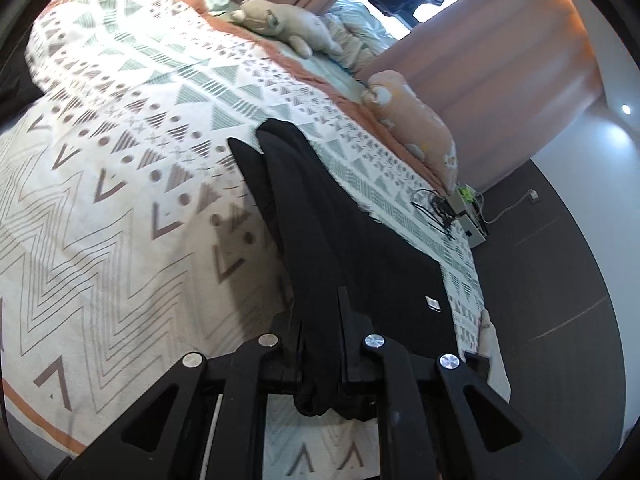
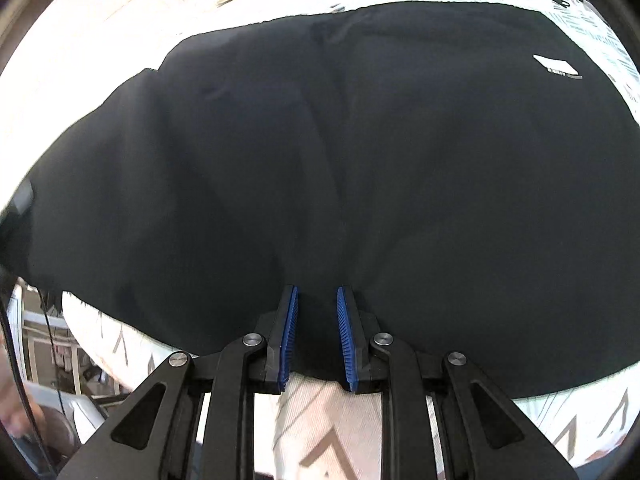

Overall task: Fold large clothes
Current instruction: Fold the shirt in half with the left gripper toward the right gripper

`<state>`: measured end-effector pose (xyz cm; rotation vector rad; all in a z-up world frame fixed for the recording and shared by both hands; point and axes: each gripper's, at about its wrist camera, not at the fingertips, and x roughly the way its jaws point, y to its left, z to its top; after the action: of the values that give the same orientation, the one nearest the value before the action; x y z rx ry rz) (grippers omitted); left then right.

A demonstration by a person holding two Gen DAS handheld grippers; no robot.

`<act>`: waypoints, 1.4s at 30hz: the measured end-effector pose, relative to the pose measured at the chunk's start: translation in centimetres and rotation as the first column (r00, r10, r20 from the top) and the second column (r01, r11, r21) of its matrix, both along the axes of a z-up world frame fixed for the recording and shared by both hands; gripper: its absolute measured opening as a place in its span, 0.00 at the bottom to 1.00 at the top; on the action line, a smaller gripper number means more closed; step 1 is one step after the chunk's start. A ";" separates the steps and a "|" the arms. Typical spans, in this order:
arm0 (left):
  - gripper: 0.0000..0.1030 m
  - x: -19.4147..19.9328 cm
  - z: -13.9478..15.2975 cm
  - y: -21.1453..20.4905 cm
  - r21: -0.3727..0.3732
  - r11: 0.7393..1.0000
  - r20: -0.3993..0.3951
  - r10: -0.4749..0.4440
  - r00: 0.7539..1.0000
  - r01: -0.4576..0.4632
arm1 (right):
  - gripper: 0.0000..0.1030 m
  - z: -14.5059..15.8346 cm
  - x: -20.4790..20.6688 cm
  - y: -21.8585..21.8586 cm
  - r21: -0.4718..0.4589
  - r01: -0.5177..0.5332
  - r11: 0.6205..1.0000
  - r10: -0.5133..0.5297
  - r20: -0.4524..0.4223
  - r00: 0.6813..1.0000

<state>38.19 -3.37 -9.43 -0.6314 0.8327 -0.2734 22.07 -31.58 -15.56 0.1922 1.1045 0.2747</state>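
Garment [image 1: 320,240] is lying black on the bed [image 1: 120,200]; I am pinching its bunched edge in my left tool [image 1: 320,312], its hem in my right tool [image 2: 317,300].

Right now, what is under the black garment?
The patterned bedspread lies under the black garment, showing around its edges. Anything beneath the garment's middle is covered and cannot be seen.

Black garment [image 2: 360,160]: matt, finely woven cloth with soft creases, bearing a small white sewn label [image 2: 558,67]. Bedspread [image 1: 120,200]: matt printed cotton-like cloth, slightly rumpled; plush toy [image 1: 280,24] of soft, napped fabric. Left gripper [image 1: 320,320] and right gripper [image 2: 317,332]: matt black plastic links with bright polished metal pivot pins, the right one's pads [image 2: 345,340] of ribbed blue rubber-like material.
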 end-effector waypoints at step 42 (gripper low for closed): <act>0.24 1.4 0.5 -34.2 0.162 0.850 -0.181 -0.474 0.862 0.501 | 0.68 2.4 -11.0 -27.8 0.500 0.383 0.777 -0.488 0.093 0.868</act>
<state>39.61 -37.60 -8.89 -0.2333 1.1342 -0.6063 11.06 -59.41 -13.14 0.8282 0.7266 0.1299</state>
